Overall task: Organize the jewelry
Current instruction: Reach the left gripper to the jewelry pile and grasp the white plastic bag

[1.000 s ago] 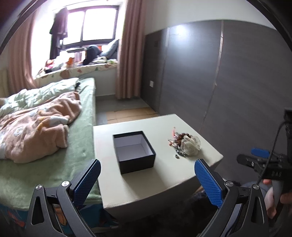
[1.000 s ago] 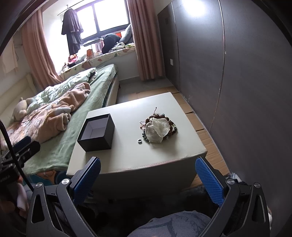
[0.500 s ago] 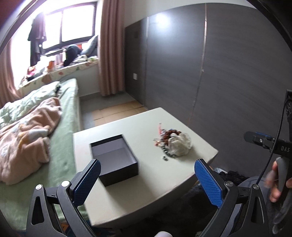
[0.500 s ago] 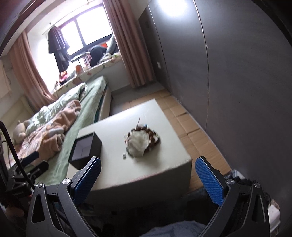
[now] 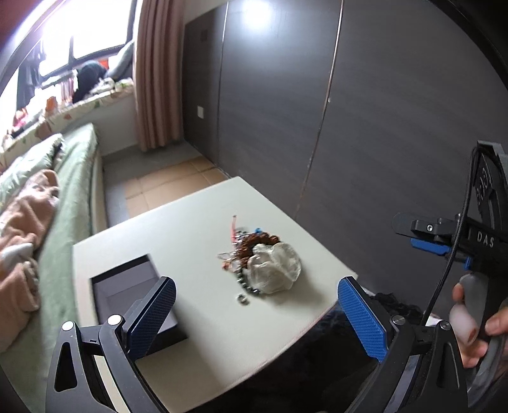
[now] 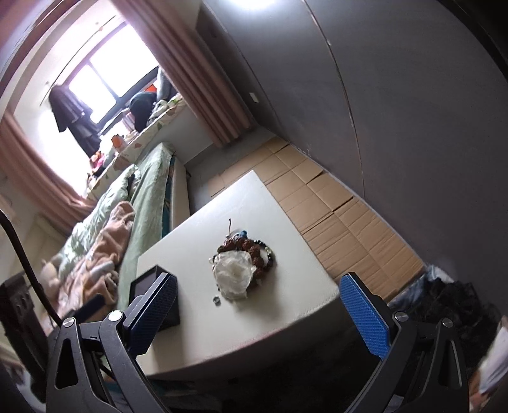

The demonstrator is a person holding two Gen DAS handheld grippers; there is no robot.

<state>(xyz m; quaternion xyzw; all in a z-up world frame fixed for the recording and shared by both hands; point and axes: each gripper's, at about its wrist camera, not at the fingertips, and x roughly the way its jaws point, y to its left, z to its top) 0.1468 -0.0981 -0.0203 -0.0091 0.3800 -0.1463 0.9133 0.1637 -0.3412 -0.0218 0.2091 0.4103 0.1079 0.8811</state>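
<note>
Daylight floods in through the far-left overexposed window (image 5: pixel 92 35), blown out to white in both views, a soft glare spot sits on the dark grey wardrobe panel (image 5: pixel 257 14), motion blur smears everything, and fisheye distortion bends the vignetted black edges.

A heap of jewelry (image 5: pixel 250 251) lay at mid-frame on the tabletop (image 5: pixel 197 222); brown bead bracelets (image 6: pixel 250 247) curled around a crumpled clear pouch (image 6: pixel 235 276); a small ring (image 6: pixel 216 299) sat apart just below; an open black box (image 5: pixel 127 286) stood at lower left, upright, showing nothing inside.
</note>
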